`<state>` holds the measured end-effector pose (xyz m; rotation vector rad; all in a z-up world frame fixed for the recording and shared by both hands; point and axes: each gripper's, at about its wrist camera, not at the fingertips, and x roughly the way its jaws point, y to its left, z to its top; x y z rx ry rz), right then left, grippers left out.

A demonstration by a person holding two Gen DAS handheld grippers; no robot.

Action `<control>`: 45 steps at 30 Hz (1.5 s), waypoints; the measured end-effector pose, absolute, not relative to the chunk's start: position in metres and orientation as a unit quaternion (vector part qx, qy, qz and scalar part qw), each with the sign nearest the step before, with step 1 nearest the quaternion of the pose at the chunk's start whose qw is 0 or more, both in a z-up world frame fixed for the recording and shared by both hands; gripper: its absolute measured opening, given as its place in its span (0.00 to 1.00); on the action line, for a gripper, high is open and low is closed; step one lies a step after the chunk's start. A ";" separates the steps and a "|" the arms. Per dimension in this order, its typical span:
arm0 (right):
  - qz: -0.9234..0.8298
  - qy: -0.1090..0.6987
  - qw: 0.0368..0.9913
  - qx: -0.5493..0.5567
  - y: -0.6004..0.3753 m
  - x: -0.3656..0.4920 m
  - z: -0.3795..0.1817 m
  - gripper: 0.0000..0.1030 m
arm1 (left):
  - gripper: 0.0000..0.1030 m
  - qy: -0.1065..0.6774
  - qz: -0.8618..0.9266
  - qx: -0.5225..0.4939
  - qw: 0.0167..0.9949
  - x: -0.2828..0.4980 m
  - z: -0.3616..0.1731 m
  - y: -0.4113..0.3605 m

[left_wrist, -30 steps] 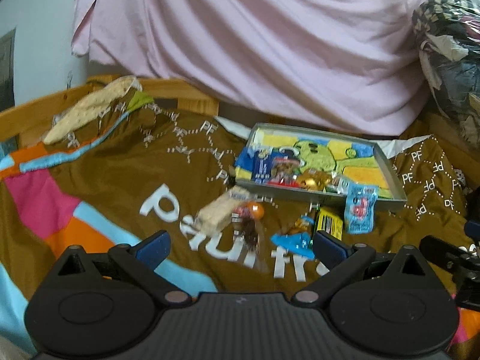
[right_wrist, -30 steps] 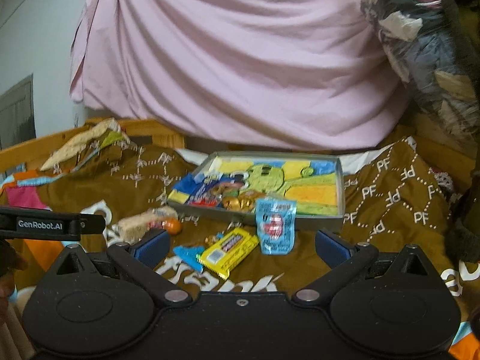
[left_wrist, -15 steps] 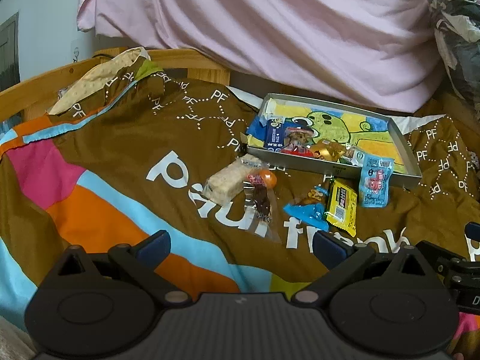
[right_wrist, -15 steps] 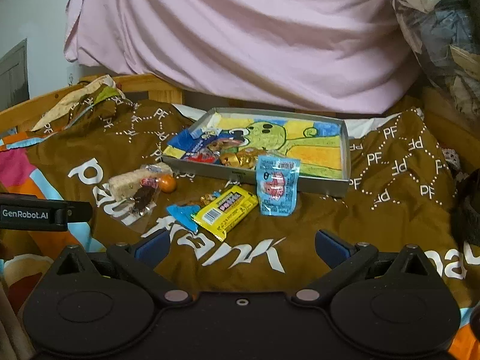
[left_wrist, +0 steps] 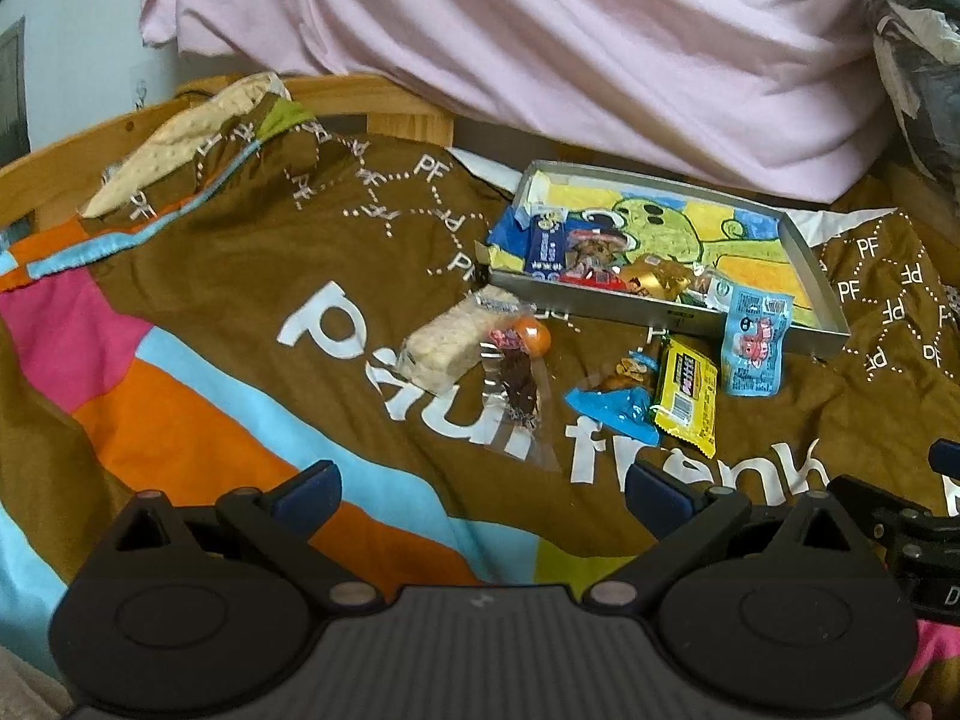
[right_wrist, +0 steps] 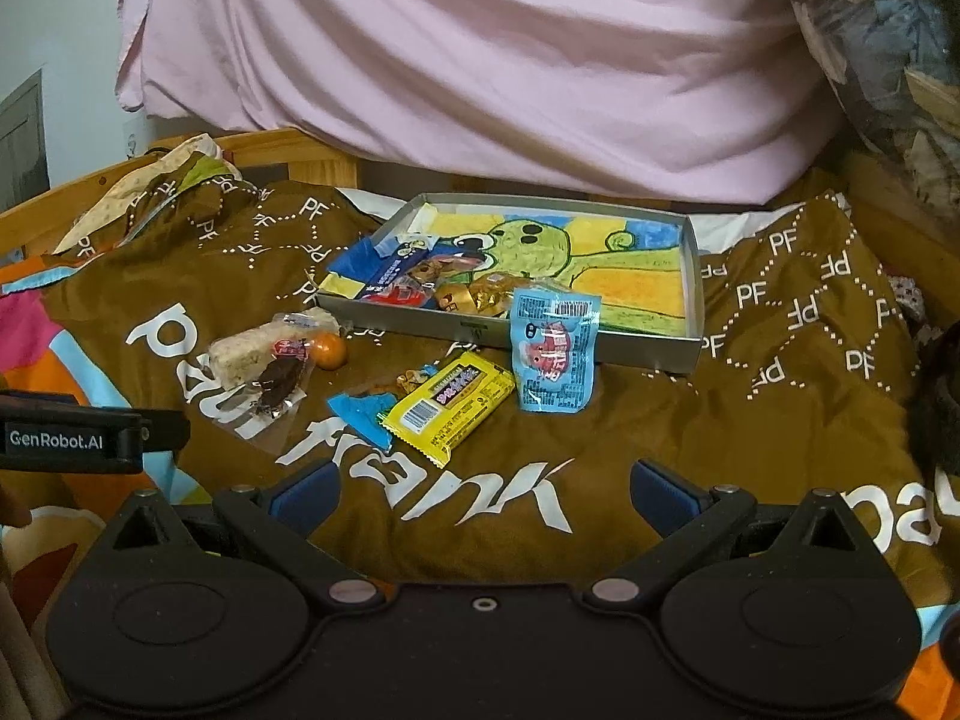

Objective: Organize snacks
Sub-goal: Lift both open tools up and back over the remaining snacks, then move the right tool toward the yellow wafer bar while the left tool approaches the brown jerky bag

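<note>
Well, both tongs, left gripper (left_wrist: 480, 489) and right gripper (right_wrist: 480, 487), gape empty; six loose snacks (right_wrist: 449, 403) crowd one tray's (right_wrist: 691, 252) front edge.

Your left gripper (left_wrist: 483, 495) and right gripper (right_wrist: 483, 489) look identical: matte black bodies, two round hubs each, triangular cut-outs, silver pivot screws, angled link arms. Fingers (right_wrist: 303, 492) carry dark blue pads. In the right wrist view, your left unit's side bar reads "GenRobot.AI" in white.
</note>
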<state>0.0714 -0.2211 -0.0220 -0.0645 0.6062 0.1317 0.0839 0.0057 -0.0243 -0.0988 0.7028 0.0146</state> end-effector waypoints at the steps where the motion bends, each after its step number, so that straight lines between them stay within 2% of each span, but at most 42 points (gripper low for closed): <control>1: 0.065 0.302 0.951 -0.027 -0.222 0.074 -0.022 0.99 | 1.00 0.347 0.006 -0.052 0.936 0.086 -0.026 0.005; 6: 0.071 0.314 0.947 -0.017 -0.224 0.090 -0.022 0.99 | 1.00 0.361 -0.002 -0.064 0.930 0.097 -0.030 0.004; 22: 0.092 0.327 0.940 -0.025 -0.222 0.151 -0.038 0.99 | 1.00 0.372 -0.045 -0.004 0.927 0.167 -0.042 0.001; 40: 0.094 0.384 0.917 0.051 -0.216 0.240 -0.081 0.99 | 1.00 0.395 -0.037 0.010 0.918 0.196 -0.063 -0.005; 43: 0.081 0.391 0.916 0.045 -0.212 0.246 -0.085 0.96 | 1.00 0.401 -0.043 0.012 0.915 0.199 -0.068 -0.006; 45: 0.079 0.401 0.912 0.042 -0.211 0.249 -0.089 0.90 | 1.00 0.403 -0.049 0.013 0.914 0.200 -0.070 -0.007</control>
